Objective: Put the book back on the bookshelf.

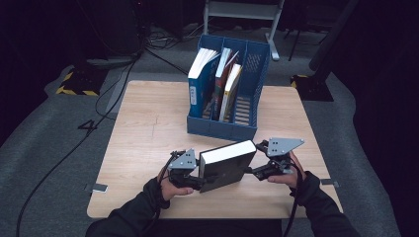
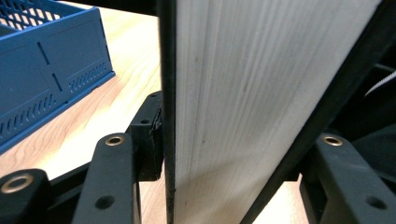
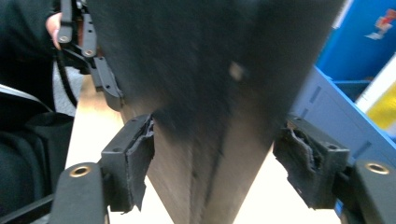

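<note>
Left tool clamps the black book at its page edge; right tool straddles its spine, released. Insertion into the blue file rack ahead remains.

From my seat, a blue plastic slotted file rack stands at twelve o'clock on the light wooden square table, with upright books in its compartments. Black cables trail over grey carpet toward ten o'clock.
</note>
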